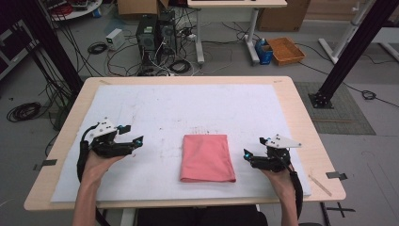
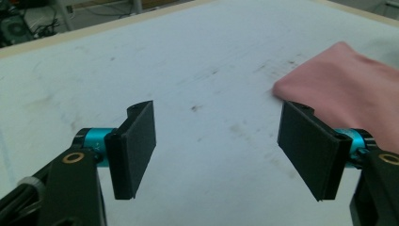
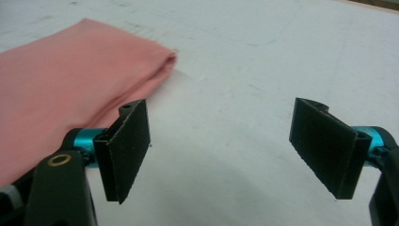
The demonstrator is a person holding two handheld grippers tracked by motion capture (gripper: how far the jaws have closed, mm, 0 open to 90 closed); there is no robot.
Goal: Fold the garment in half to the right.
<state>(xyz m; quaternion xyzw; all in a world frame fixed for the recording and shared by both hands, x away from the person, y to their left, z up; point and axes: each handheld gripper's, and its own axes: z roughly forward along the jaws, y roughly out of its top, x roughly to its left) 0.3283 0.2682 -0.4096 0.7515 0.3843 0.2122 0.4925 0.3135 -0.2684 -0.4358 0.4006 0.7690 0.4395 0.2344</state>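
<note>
A folded pink cloth (image 1: 207,157) lies flat on the white sheet (image 1: 179,113) that covers the wooden worktop (image 1: 301,117), a little toward the near edge and roughly midway between the two hands. The left gripper (image 1: 133,141) is held low over the sheet to the left of the cloth, well apart from it, with its jaws spread wide and nothing between them; in the left gripper view (image 2: 216,150) the bare, lightly marked sheet lies between the black pads and a corner of the cloth (image 2: 348,94) sits beyond the right-hand pad. The right gripper (image 1: 249,155) sits just to the right of the cloth, near its right edge, also wide open and holding nothing; in the right gripper view (image 3: 226,155) the folded edge of the cloth (image 3: 70,80) runs behind the left-hand pad, and it seems not to touch it, though the angle makes that hard to judge. Beyond the far edge of the worktop the floor carries tangled cables (image 1: 160,61), computer towers (image 1: 155,33) and an orange tray (image 1: 286,50).
</note>
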